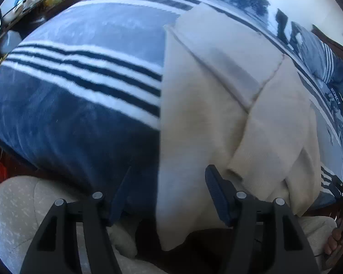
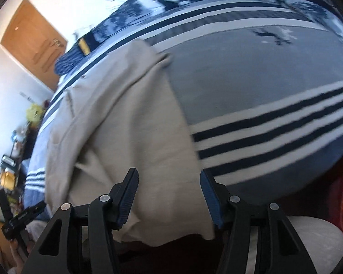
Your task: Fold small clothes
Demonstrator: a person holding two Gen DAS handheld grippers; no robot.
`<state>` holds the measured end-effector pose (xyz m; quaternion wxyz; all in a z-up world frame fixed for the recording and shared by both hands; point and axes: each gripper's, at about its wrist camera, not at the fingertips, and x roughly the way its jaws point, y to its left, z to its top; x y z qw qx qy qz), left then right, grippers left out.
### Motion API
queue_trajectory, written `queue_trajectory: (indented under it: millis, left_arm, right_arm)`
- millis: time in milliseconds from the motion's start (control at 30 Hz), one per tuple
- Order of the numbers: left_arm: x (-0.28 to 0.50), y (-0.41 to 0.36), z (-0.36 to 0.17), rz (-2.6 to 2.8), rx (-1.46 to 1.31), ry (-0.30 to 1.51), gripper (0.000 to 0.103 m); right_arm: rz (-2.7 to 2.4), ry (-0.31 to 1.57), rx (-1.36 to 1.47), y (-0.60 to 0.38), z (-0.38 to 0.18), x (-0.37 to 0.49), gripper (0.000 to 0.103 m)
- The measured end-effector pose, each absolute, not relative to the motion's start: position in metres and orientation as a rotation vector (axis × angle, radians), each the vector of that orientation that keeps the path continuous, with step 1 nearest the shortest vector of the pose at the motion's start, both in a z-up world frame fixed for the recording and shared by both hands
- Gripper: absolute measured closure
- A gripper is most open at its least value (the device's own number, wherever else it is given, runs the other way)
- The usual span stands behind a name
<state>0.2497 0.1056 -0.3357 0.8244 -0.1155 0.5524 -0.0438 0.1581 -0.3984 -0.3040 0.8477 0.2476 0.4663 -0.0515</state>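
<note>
A cream garment lies lengthwise on a blue striped blanket, partly folded, with a panel laid over its far part. Its near end hangs over the bed's front edge. My left gripper is open, its jaws on either side of the garment's near left corner, above the cloth. In the right wrist view the same garment runs away from me. My right gripper is open over its near right edge, holding nothing. The left gripper also shows in the right wrist view at the lower left.
The blanket covers a bed that fills both views. A wooden door stands at the far left. A cluttered shelf runs along the left wall. A pale cushion sits below the bed's front edge.
</note>
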Motion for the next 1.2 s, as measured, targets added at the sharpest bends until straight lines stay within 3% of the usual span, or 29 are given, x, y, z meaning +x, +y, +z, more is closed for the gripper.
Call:
queue_trajectory:
  millis: [400,500,600,667,733,800,1000,1200]
  left_arm:
    - [0.249,0.097,-0.367,-0.129,-0.238,1.297,0.039]
    - [0.249,0.098,-0.366,-0.13,-0.246,1.29,0.04]
    - [0.247,0.096,-0.364,-0.135,-0.257,1.284,0.054]
    - [0.245,0.094,-0.363,-0.16,-0.248,1.28,0.082]
    - [0.243,0.09,-0.36,-0.185,-0.227,1.285,0.098]
    - [0.24,0.093,-0.351,-0.194,-0.23,1.274,0.098]
    - [0.217,0.126,-0.311,-0.228,-0.314,1.196,0.098]
    - [0.227,0.139,-0.325,-0.164,-0.337,1.253,0.098]
  right_arm:
    - [-0.11,1.138,0.622,-0.425,-0.347,0.162,0.043]
    - [-0.083,1.166,0.582,-0.412,-0.348,0.162,0.053]
    - [-0.094,1.231,0.524,-0.399,-0.359,0.168,0.054]
    - [-0.1,1.251,0.503,-0.396,-0.363,0.172,0.059]
    - [-0.1,1.247,0.498,-0.395,-0.36,0.173,0.069]
    - [-0.109,1.241,0.515,-0.398,-0.354,0.168,0.097]
    - [-0.05,1.157,0.57,-0.405,-0.317,0.138,0.098]
    - [-0.051,1.176,0.48,-0.394,-0.303,0.119,0.099]
